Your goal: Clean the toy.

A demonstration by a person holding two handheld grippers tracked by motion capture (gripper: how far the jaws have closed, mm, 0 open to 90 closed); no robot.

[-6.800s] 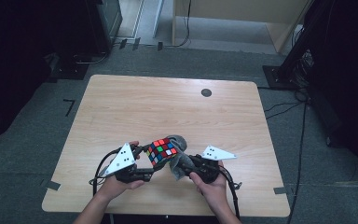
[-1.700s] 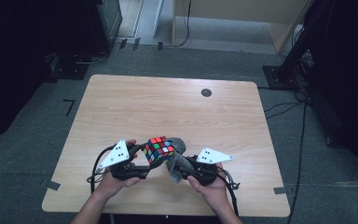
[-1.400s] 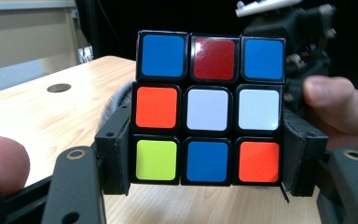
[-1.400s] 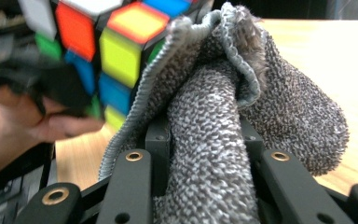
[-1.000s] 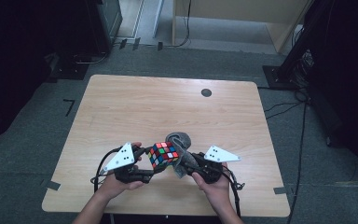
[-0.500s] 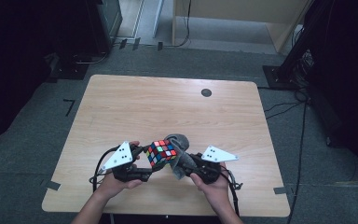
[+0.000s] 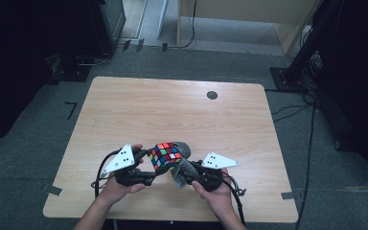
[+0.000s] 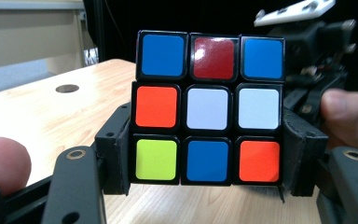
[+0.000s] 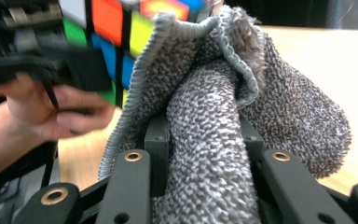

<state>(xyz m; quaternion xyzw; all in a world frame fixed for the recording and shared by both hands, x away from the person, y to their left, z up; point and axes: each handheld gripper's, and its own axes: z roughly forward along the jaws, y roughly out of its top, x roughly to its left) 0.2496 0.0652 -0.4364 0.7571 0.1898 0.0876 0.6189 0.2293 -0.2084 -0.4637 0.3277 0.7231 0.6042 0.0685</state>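
Pinching the multicoloured plastic puzzle cube (image 8: 207,112) by its lower layers, the left gripper (image 8: 207,161) risked losing it if the right gripper (image 9: 205,186), clamped on the grey knitted cloth (image 9: 242,107), rubbed too hard.

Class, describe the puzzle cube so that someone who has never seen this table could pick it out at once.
Start at the wooden table and go to its near edge, where two hands hold grippers. The cube is clamped in the left gripper, above the tabletop. Unlike the grey cloth pressed against it from the right gripper, it is hard, black-edged and covered in bright coloured squares.
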